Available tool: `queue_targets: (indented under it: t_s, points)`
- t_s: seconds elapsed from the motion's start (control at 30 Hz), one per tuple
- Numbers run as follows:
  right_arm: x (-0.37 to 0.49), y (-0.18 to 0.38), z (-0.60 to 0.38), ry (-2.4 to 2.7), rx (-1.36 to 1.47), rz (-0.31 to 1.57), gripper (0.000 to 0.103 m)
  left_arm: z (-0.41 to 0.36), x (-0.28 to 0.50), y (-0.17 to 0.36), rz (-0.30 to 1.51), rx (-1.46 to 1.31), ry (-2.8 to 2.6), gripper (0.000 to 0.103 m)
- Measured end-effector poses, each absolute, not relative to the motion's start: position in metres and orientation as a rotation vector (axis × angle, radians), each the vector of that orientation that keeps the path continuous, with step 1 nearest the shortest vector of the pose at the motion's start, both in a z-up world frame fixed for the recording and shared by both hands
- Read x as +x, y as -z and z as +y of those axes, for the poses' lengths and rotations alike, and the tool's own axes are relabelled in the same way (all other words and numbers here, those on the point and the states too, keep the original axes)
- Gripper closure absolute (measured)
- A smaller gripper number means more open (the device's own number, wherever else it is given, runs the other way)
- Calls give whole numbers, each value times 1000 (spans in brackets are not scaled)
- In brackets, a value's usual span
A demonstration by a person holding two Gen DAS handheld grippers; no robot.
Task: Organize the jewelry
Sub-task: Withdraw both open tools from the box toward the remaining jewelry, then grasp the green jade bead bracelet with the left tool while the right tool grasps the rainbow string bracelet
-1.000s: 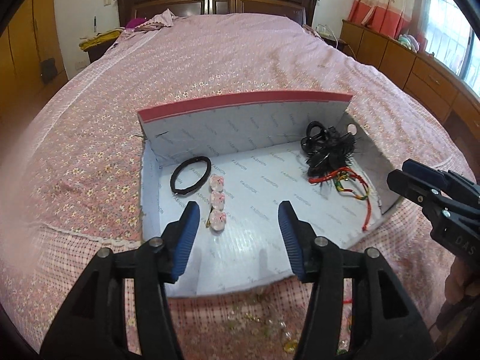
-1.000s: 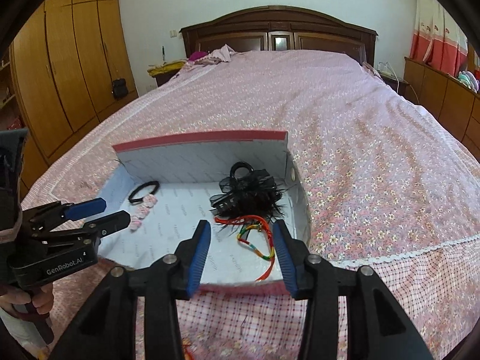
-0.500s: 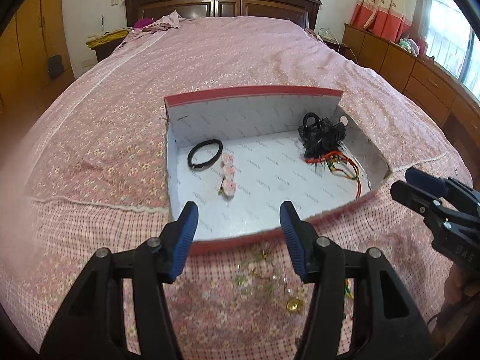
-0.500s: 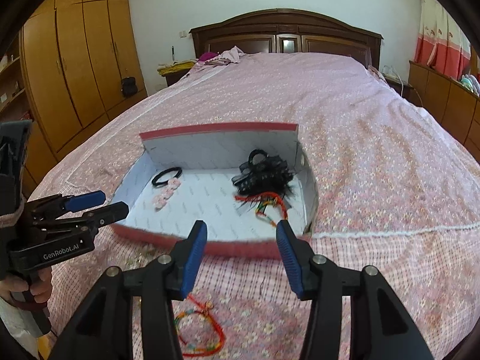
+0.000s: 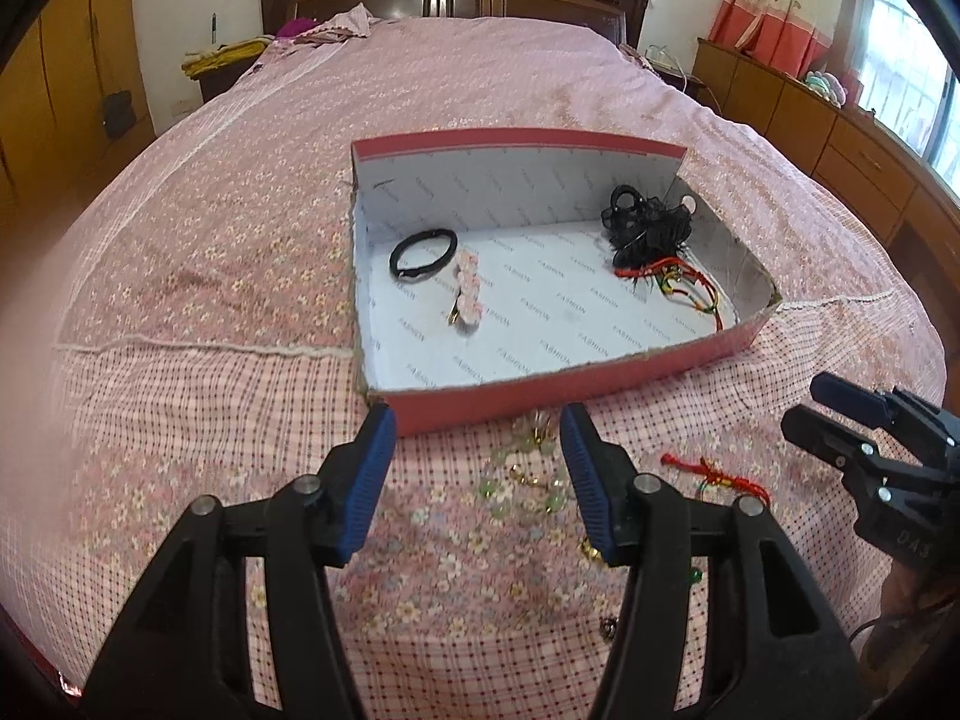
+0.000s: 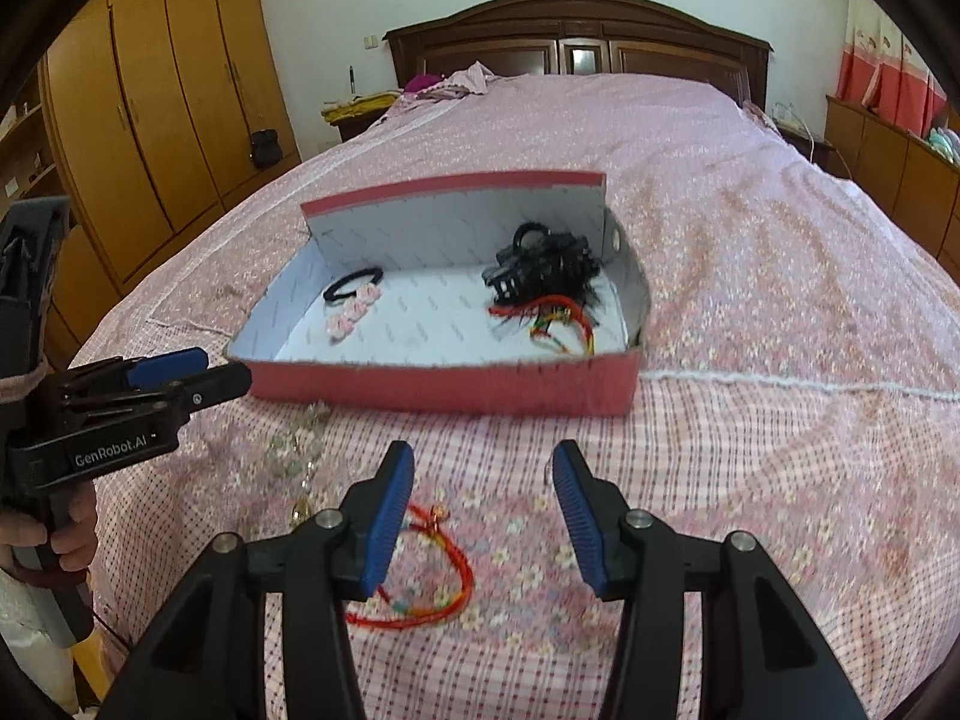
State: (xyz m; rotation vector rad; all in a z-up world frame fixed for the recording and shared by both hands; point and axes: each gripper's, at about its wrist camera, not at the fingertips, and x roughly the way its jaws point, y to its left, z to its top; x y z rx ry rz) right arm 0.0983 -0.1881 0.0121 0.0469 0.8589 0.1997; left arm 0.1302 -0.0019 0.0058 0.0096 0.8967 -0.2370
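A red box with a white inside sits on the bed. It holds a black hair tie, a pink bead clip, a black hair clip bundle and a red cord bracelet. On the bedspread in front of the box lie a green bead necklace and a red cord bracelet. My left gripper is open and empty above the necklace. My right gripper is open and empty above the red bracelet.
The pink floral bedspread stretches to a dark wooden headboard. Wooden wardrobes stand on the left and low cabinets on the right. Folded clothes lie near the pillows.
Both grippers have drawn back from over the box toward the bed's near edge. The loose necklace and red bracelet in front of the box have come into view.
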Motion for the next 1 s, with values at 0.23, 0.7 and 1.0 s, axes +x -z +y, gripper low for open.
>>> queue_targets:
  t_s: [0.23, 0.7, 1.0]
  points:
    - [86, 5, -181, -216, 45, 901, 52, 0, 123, 3, 920, 8, 233, 54]
    - [80, 31, -173, -222, 20, 958, 59, 4, 117, 16, 955, -1, 226, 54]
    - [79, 37, -169, -214, -32, 954, 91, 4, 118, 25, 978, 0, 226, 54]
